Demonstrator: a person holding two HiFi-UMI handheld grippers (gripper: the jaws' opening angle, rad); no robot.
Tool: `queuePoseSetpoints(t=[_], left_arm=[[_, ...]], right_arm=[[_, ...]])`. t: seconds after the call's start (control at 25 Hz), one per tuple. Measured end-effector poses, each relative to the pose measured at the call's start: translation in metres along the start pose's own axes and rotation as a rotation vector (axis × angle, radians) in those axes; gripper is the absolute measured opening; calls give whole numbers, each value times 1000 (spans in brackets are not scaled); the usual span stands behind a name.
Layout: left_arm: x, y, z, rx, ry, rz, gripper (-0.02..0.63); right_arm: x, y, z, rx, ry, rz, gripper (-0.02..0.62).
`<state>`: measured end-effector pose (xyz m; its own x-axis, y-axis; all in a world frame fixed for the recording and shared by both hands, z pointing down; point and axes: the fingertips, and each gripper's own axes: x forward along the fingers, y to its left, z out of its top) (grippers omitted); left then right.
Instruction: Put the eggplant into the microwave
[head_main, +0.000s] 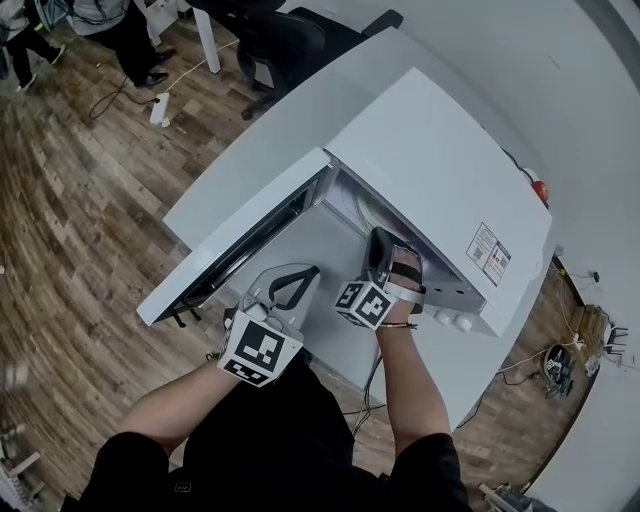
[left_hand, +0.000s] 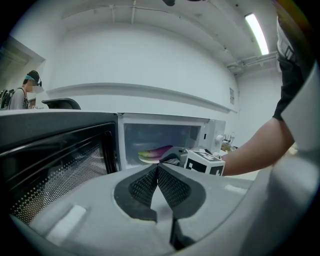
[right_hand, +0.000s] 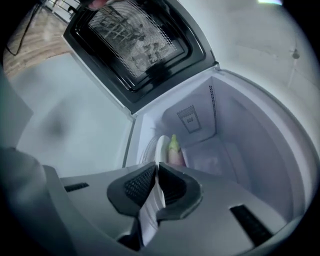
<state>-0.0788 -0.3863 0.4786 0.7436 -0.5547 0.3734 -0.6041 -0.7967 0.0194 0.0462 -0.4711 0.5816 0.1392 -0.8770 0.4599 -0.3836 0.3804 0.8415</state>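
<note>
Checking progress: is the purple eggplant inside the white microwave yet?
Inside: the purple eggplant lies on a white plate within the open-doored white microwave.

White box microwave (head_main: 440, 170) stands on a white table (head_main: 290, 130), with its windowed door (head_main: 245, 245) swung open to the left. In the cavity sits a round white plate (right_hand: 161, 150) with a purple eggplant (right_hand: 174, 150) lying on it. The right gripper (right_hand: 156, 167) reaches into the cavity, jaws clamped on the plate's near rim. The left gripper (left_hand: 157, 167) is outside, before the opening, between the door and the right gripper, jaws together on nothing. A black office chair (head_main: 290, 40) stands behind the table.
</note>
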Motion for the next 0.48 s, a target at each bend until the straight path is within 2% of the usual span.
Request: queuePoseSetpoints(t=[0.36, 0.48], left_arm=[[-3, 7, 8, 12, -10, 9, 8], [-6, 6, 11, 8, -16, 7, 8]], right_arm=[[14, -11, 1, 83, 28, 31, 38], [8, -10, 1, 93, 29, 35, 81]])
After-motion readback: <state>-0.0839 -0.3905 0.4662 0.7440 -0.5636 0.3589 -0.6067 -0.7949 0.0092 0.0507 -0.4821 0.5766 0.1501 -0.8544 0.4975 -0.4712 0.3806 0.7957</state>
